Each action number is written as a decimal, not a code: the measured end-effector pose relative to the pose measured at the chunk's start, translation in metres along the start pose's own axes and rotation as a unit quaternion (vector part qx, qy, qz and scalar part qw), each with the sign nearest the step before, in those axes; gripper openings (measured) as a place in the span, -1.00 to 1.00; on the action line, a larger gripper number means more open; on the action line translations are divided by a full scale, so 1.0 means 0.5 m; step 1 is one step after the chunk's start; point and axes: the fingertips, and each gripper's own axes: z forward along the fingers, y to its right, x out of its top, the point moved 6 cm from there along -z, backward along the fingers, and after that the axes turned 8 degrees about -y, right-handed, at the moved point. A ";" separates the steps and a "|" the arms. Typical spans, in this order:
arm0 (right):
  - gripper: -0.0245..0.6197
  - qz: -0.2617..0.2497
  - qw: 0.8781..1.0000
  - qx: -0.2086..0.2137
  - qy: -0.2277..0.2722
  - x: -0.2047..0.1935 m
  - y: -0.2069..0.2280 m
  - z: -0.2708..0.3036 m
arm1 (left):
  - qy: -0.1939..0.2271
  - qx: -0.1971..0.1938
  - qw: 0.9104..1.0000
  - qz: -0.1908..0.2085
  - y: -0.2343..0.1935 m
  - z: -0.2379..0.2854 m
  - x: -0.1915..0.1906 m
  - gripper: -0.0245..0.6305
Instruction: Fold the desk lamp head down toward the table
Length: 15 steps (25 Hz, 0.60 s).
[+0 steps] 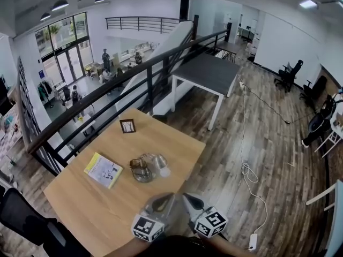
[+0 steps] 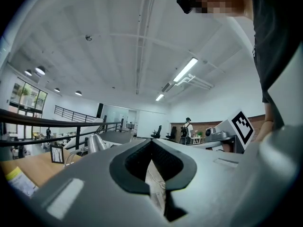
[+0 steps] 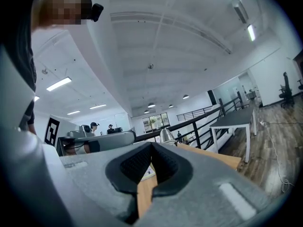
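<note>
Approach stage, by my reading: left gripper point(image 1: 161, 201) and right gripper point(image 1: 191, 200) both pinched closed, empty, short of the desk lamp point(image 1: 146, 169); next, one must reach its head.

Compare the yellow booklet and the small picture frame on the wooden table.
The yellow booklet lies flat; the picture frame stands upright. The booklet is bright and larger; the frame is dark-edged and smaller. Both sit on the wooden table, apart from the desk lamp.
</note>
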 end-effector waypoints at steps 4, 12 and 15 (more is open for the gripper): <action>-0.91 -0.011 1.000 0.005 -0.005 -0.011 -0.016 0.050 | 0.008 0.016 1.000 0.004 -0.053 -0.020 -0.006 -0.93; -0.86 -0.016 1.000 0.002 -0.008 0.021 -0.001 0.123 | -0.002 0.035 0.999 -0.011 -0.116 -0.029 -0.009 -0.93; -0.81 -0.017 1.000 0.008 -0.015 0.027 0.021 0.150 | -0.003 0.043 0.999 -0.016 -0.135 -0.015 -0.009 -0.93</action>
